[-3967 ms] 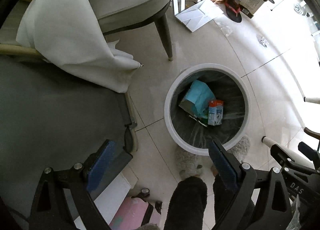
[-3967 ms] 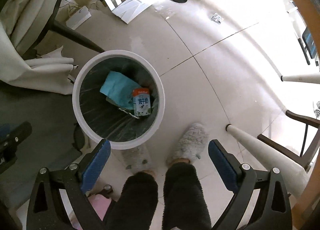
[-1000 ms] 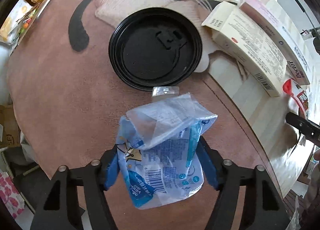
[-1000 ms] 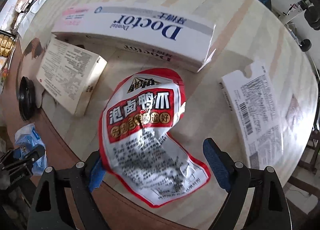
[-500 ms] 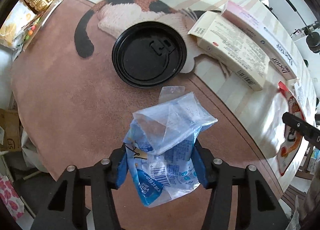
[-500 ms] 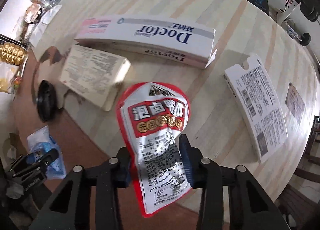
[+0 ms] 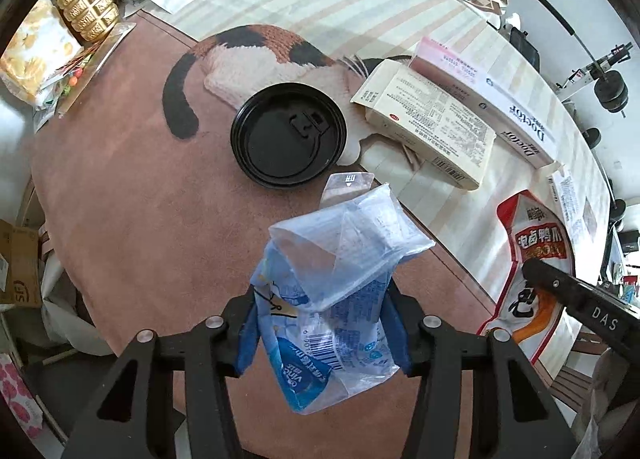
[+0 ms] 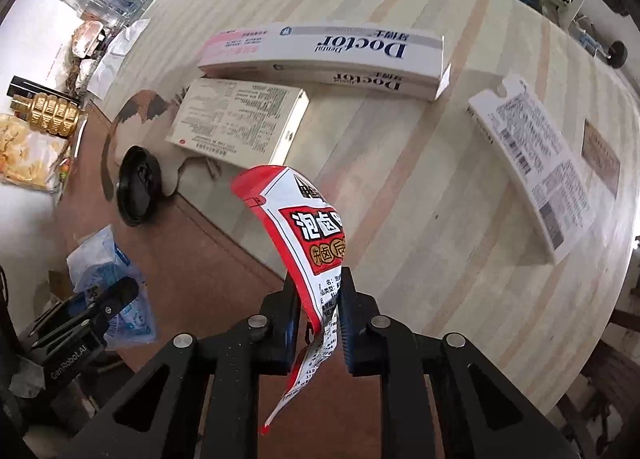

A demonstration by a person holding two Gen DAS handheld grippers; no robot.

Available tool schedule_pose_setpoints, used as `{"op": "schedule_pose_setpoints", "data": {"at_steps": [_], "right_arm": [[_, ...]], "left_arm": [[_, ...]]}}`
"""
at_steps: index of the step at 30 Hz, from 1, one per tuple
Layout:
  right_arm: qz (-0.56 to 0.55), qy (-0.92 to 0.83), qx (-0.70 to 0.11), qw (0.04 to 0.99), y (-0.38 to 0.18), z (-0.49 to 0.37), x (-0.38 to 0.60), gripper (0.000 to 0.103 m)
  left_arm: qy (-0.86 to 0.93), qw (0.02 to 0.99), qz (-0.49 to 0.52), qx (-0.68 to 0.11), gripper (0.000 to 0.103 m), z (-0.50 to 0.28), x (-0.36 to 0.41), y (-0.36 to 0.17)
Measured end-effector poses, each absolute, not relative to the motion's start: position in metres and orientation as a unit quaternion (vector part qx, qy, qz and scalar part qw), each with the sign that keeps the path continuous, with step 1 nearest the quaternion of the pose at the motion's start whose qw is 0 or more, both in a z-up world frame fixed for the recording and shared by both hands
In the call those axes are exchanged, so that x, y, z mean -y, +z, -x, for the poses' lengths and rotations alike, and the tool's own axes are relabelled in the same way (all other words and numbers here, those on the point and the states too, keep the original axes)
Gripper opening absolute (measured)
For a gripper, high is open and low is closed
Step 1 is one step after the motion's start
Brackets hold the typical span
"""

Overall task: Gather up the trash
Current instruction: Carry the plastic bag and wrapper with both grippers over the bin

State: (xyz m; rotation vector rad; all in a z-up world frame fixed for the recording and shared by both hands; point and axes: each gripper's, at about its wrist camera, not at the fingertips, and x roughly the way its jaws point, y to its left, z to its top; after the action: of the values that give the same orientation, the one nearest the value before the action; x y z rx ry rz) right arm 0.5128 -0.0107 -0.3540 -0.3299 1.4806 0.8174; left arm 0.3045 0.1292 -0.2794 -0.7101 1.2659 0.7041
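Note:
My left gripper (image 7: pixel 322 329) is shut on a crumpled blue and clear plastic wrapper (image 7: pixel 340 271) and holds it above the brown mat (image 7: pixel 140 219). It also shows in the right wrist view (image 8: pixel 112 279), at the lower left. My right gripper (image 8: pixel 318 313) is shut on a red and white snack bag (image 8: pixel 310 235), lifted off the striped wooden table (image 8: pixel 440 219). The bag shows in the left wrist view (image 7: pixel 536 243) at the right, behind the right gripper's finger.
A black round lid (image 7: pixel 288 135) lies on the mat by a cat-shaped coaster (image 7: pixel 256 55). A cream box (image 7: pixel 432 131), a long white "Doctor" box (image 8: pixel 332 55) and a white printed card (image 8: pixel 532 159) lie on the table. Snack bags and a gold bottle (image 7: pixel 86 7) stand far left.
Both grippers have risen with their trash. The red bag has left the table and its jaws have closed much tighter. The blue wrapper is held higher above the mat.

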Motion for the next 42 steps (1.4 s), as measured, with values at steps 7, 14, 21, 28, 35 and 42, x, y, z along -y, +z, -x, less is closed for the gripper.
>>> {"op": "schedule_pose_setpoints", "data": {"at_steps": [7,14,21,28,35,42], "right_arm": [[0.132,0.389,-0.647,0.642,-0.332,-0.482,0.014,0.018],[0.132,0.419,-0.632,0.638,-0.304,-0.425,0.011,0.018],[0.145,0.445,-0.618,0.632,-0.285,-0.347,0.008,0.018],[0.158,0.464,-0.618,0.615,-0.288,-0.251,0.016,0.018],[0.191,0.469,-0.64,0.578,-0.35,-0.145,0.023,0.018],[0.236,0.449,-0.671,0.541,-0.476,-0.078,0.017,0.018]], "left_arm": [[0.325,0.705,0.312,-0.548,0.049,-0.282,-0.117,-0.256],[0.346,0.711,0.314,-0.525,0.049,-0.232,-0.119,-0.237],[0.359,0.721,0.319,-0.5,0.049,-0.156,-0.11,-0.218],[0.366,0.713,0.356,-0.481,0.049,-0.056,-0.093,-0.228],[0.371,0.669,0.417,-0.491,0.049,0.04,-0.085,-0.297],[0.366,0.588,0.499,-0.521,0.049,0.104,-0.094,-0.442]]}}
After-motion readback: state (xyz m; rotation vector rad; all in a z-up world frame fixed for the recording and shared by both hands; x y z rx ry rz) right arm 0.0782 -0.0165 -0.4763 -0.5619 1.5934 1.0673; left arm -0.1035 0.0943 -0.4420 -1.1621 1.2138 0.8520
